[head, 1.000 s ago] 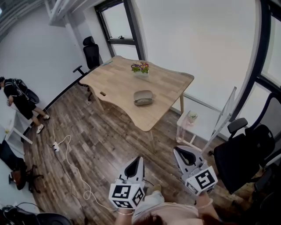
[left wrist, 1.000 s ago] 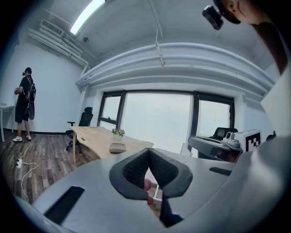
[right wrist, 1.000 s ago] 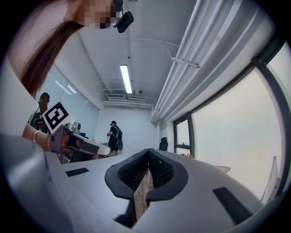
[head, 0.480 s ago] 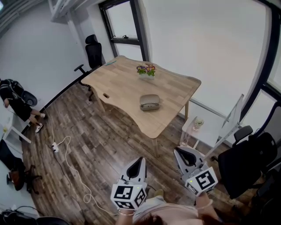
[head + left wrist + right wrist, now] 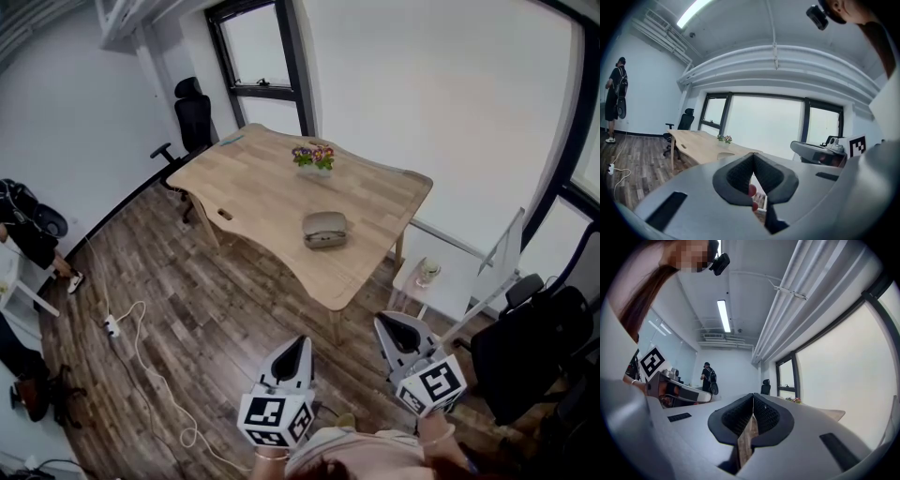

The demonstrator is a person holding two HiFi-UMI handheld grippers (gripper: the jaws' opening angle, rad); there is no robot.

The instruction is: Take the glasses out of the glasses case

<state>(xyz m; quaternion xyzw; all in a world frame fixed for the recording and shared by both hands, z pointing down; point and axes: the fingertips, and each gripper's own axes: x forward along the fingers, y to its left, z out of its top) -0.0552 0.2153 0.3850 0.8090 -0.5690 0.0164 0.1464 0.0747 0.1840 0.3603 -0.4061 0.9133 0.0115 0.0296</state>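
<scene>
As the person nears, counter (image 5: 253,183) has drifted lower in the head view: approach only, task unstarted | glasses case (image 5: 325,229) at 12 o'clock on counter, well apart from tools; grey-green oval, lid shut | left tool (image 5: 297,343), right tool (image 5: 387,324): jaws pressed together, empty

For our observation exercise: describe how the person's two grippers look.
The left gripper and right gripper are light grey moulded shells tapering to a point, lined with dark textured pads. Each carries a white cube printed with black square markers.
</scene>
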